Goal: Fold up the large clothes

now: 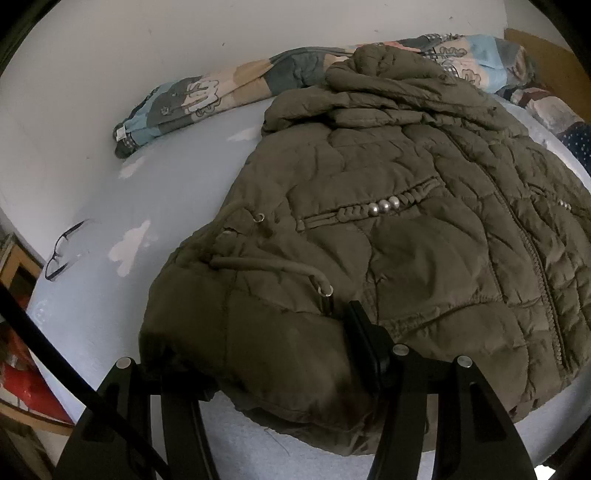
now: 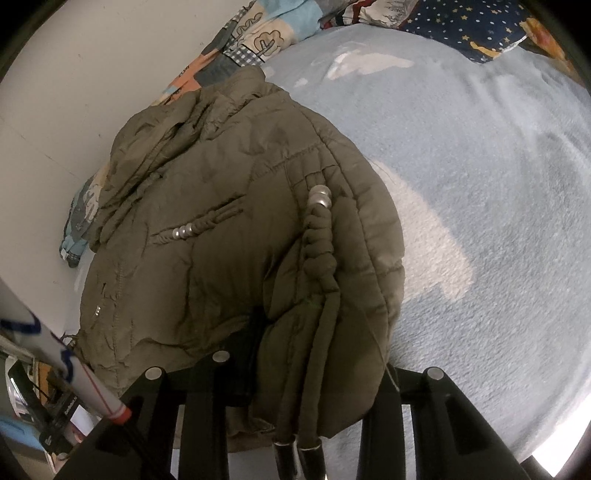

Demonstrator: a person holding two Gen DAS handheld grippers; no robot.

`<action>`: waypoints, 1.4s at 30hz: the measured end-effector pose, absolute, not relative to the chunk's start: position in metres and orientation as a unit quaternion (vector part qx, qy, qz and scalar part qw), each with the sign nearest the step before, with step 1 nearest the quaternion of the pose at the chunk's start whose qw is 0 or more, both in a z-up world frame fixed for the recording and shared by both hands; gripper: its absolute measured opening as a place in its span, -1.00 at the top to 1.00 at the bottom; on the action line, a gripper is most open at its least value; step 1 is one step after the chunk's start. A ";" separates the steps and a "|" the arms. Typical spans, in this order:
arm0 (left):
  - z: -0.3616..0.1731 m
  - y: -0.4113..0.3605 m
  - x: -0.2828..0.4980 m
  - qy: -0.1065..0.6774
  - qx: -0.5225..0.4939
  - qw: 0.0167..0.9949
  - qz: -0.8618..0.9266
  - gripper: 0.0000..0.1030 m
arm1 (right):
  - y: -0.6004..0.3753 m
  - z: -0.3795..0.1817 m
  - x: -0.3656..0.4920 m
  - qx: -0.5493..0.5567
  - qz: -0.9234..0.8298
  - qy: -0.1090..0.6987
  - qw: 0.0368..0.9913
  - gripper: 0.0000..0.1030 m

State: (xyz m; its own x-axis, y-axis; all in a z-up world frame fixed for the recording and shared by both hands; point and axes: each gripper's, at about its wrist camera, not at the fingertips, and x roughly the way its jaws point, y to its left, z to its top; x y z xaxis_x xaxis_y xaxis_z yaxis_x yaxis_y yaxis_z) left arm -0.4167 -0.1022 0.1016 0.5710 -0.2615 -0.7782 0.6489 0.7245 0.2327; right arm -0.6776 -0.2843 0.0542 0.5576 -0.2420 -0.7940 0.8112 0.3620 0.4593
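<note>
An olive quilted puffer jacket lies on a light blue fleece bed cover, collar toward the wall. In the left wrist view my left gripper is shut on the jacket's hem corner; padding bulges between the fingers and hides the left fingertip. A drawstring with a metal end lies by the right finger. In the right wrist view my right gripper is shut on the jacket's other hem corner, with two drawstring cords hanging down between the fingers.
A rolled patchwork quilt lies along the white wall behind the jacket. Glasses lie on the bed's left edge. A dark starry pillow is at the far right. The blue cover stretches right of the jacket.
</note>
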 end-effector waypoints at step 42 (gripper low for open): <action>0.116 -0.104 -0.431 0.332 0.273 0.855 -0.291 0.39 | -0.275 0.076 -0.683 0.405 -0.344 0.300 0.792 0.56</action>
State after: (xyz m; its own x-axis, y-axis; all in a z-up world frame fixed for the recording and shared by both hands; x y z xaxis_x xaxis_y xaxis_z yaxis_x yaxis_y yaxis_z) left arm -0.4315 -0.1036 0.1155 0.6097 -0.3165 -0.7267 0.6787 0.6820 0.2724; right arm -0.6829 -0.2754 0.0759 0.5823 -0.3022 -0.7547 0.7888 0.4345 0.4347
